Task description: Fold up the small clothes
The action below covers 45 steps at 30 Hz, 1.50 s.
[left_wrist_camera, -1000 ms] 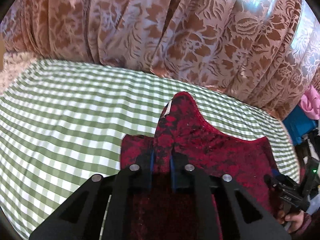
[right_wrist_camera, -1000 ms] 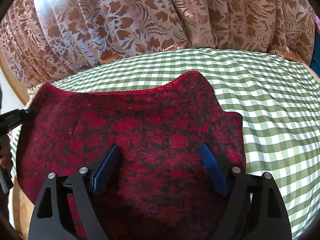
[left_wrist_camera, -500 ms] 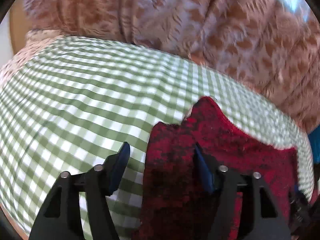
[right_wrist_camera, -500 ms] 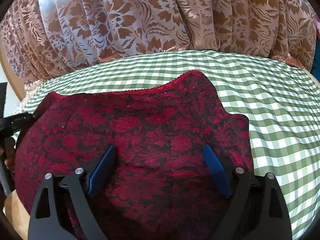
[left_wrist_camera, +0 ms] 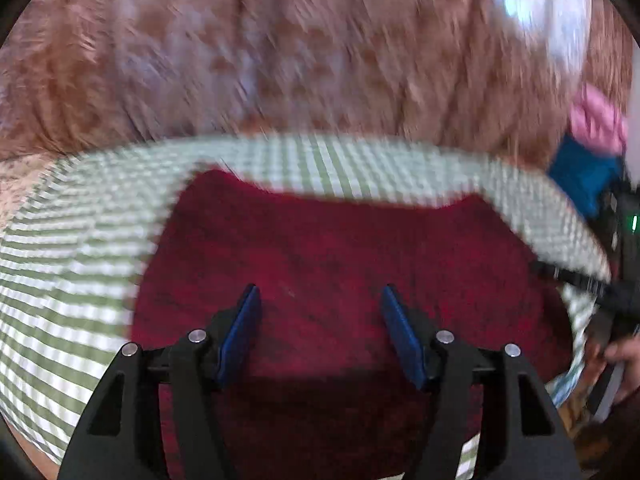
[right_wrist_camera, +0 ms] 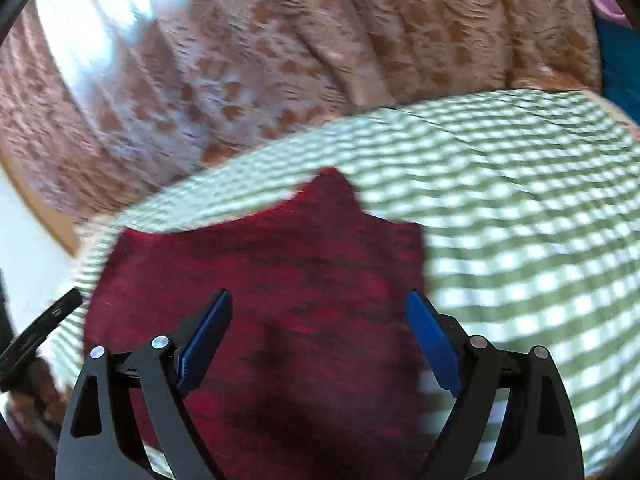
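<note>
A small dark red patterned garment (left_wrist_camera: 332, 256) lies flat on the green-and-white checked cloth (left_wrist_camera: 72, 248). My left gripper (left_wrist_camera: 320, 300) is open and empty, hovering over the garment's near part. In the right wrist view the same garment (right_wrist_camera: 280, 264) lies on the checked cloth (right_wrist_camera: 520, 216), with a pointed tab at its far edge. My right gripper (right_wrist_camera: 320, 304) is open and empty above the garment, its right finger near the garment's right edge. Both views are blurred by motion.
A brown floral curtain (left_wrist_camera: 300, 52) hangs behind the table. Blue and pink fabrics (left_wrist_camera: 584, 172) sit at the far right. The other gripper and a hand (left_wrist_camera: 616, 344) show at the right edge of the left wrist view.
My left gripper let go of the garment's fold, opened, and swung right over the flat garment. My right gripper stayed open and drew back a little to the right.
</note>
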Tool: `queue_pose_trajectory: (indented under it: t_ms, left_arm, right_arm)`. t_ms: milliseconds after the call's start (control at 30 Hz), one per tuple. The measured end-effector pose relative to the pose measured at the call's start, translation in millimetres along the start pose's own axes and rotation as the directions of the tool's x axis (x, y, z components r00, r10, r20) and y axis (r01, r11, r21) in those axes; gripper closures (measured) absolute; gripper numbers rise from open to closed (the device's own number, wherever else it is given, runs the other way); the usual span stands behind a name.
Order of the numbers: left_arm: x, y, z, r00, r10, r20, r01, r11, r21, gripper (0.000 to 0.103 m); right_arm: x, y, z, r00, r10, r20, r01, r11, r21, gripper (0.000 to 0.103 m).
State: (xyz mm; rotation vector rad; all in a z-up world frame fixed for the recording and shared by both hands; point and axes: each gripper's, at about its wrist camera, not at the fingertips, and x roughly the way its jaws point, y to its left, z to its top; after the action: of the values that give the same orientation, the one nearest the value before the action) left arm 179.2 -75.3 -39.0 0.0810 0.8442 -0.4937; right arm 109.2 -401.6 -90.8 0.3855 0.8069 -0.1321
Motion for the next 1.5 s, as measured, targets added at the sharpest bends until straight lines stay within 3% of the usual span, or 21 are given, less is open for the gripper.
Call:
queue_pose_trajectory:
  t_ms: [33,67,167,267,467,633,733,833,867,967,1000,1100,1300,1500]
  left_arm:
    - [12.8,-4.2,-3.9,0.999,0.02,-0.045,-0.02,1.0,0.007,0.039]
    - [19.5,-7.1,-8.2,0.998,0.052,-0.036,-0.051,0.999,0.014,0.039]
    - [12.6,-7.6,-5.2,0.998,0.058,-0.022,-0.058,0.998,-0.008,0.04]
    - [-0.9,-5.3,-3.1,1.0,0.018,0.01,-0.017,0.999,-0.039,0.041]
    - [-15.8,-28.3,-12.1,0.996,-0.084,0.034,0.085,0.996,-0.024,0.049]
    - [4.4,-38.7,-18.2,0.997,-0.075,-0.024,0.074,0.997,-0.007,0.05]
    - [13.4,-32.2,-16.7,0.995,-0.093,-0.046,0.091,0.994,-0.056,0.049]
    - [17.4,-32.4,-18.2,0.995,-0.086,-0.053,0.083,0.995,-0.051,0.048]
    - [18.0,-33.2,-18.6,0.995,-0.084,-0.052,0.081,0.995,-0.05,0.048]
    - [19.6,-35.1,-19.2,0.996,-0.075,-0.047,0.073,0.997,-0.039,0.048]
    - [19.8,-34.1,-18.8,0.996,-0.077,-0.047,0.075,0.996,-0.042,0.048]
    - [20.4,-29.8,-17.1,0.995,-0.088,-0.047,0.085,0.995,-0.055,0.048]
    - [19.6,-26.8,-18.7,0.994,-0.104,-0.039,0.101,0.992,-0.071,0.048]
    - [18.9,-17.8,-20.3,0.989,-0.146,-0.025,0.142,0.983,-0.113,0.051]
  right_arm:
    - [3.6,-8.0,-3.4,0.999,-0.025,-0.025,0.026,0.999,0.03,0.016]
    - [6.7,-20.8,-7.9,0.999,-0.009,-0.049,0.013,0.996,0.086,0.016]
    - [2.5,-44.9,-19.3,0.993,0.112,-0.048,-0.101,0.977,0.188,0.016]
    - [3.7,-58.5,-30.2,0.973,0.222,-0.057,-0.203,0.951,0.234,0.016]
    - [15.8,-61.4,-41.9,0.905,0.423,-0.048,-0.389,0.868,0.307,0.015]
    - [25.0,-53.0,-41.8,0.876,0.478,-0.057,-0.442,0.845,0.301,0.014]
    - [24.5,-51.1,-42.3,0.85,0.522,-0.068,-0.482,0.824,0.298,0.014]
    - [25.9,-46.4,-44.1,0.791,0.603,-0.108,-0.552,0.778,0.3,0.014]
    - [29.3,-39.5,-46.0,0.785,0.602,-0.144,-0.552,0.787,0.276,0.014]
    - [31.3,-27.9,-44.8,0.805,0.571,-0.163,-0.527,0.813,0.246,0.017]
    - [31.8,-26.6,-42.6,0.803,0.573,-0.162,-0.528,0.811,0.254,0.029]
    - [26.5,-15.8,-36.8,0.802,0.578,-0.151,-0.534,0.807,0.252,0.049]
    - [-6.3,16.5,-13.7,0.8,0.588,-0.118,-0.566,0.805,0.175,0.057]
    - [-35.8,86.5,14.7,0.781,0.61,-0.138,-0.615,0.789,0.007,0.058]
